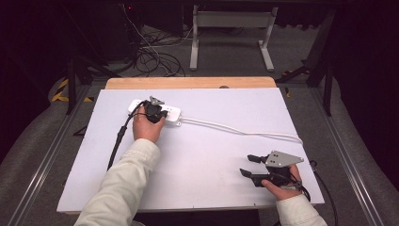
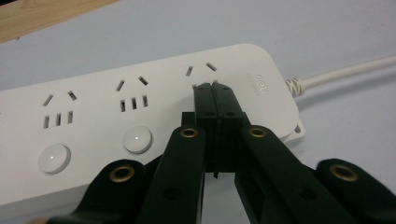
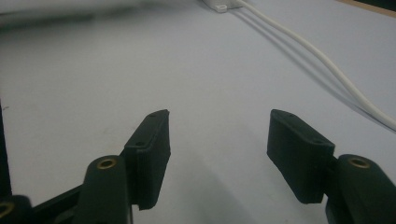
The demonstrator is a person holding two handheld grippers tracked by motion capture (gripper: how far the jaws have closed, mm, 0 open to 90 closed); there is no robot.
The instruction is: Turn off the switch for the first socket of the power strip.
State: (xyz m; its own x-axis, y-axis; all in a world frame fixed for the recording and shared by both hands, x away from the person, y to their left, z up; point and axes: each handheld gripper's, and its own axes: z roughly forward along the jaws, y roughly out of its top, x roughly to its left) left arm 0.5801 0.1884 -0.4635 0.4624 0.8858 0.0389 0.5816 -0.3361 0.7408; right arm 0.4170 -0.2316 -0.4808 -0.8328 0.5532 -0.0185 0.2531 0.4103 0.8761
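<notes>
Jaws of the left gripper are pressed together, tips resting on the power strip over its third socket set, nearest the cord. The strip lies crosswise at the table's far left. The right gripper, spread and empty, sits well apart, near right.

White board covers a wooden table.

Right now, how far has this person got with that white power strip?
Nothing looks finished yet: every socket on the power strip stands without a plug. In hand: the left tool, its jaws shut together, rests its tips on the strip's end socket nearest the white cord. The right tool waits open above the bare table. What follows can't be told.
</notes>
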